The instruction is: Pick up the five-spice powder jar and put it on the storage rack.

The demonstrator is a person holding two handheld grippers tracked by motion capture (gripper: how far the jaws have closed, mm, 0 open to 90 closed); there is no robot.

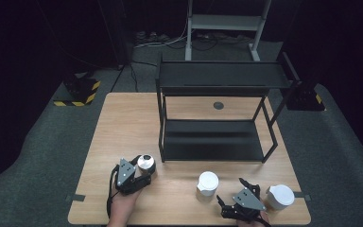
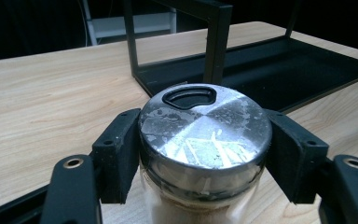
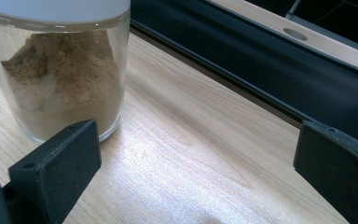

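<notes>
The left gripper (image 2: 204, 154) is clamped on the metal-lidded glass jar (image 2: 205, 135), pads just under the lid rim; the jar stands on the table (image 2: 51, 107) before the black shelf rack (image 2: 261, 70). Glass is probably slick, breakable and fairly heavy with powder, so a firm hold below the lid seems best

Jar lid (image 2: 205, 128): brushed metal, shiny, with smudges and reflections; black plastic-looking pour opening near its far edge. Jar body below: clear glass, glossy, tan powder inside. Left tool (image 2: 205, 154) pads: black, matt, slightly grainy, with brass-coloured screw inserts. Tabletop (image 2: 51, 102): light wood-grain, smooth, low sheen. Shelf rack (image 2: 279, 65): black metal, matt. Second jar (image 3: 60, 74): clear glossy glass, coarse tan powder, smooth white lid. Right tool (image 3: 196, 172) pads: matt black. Floor (image 1: 38, 142): grey carpet, rough.
</notes>
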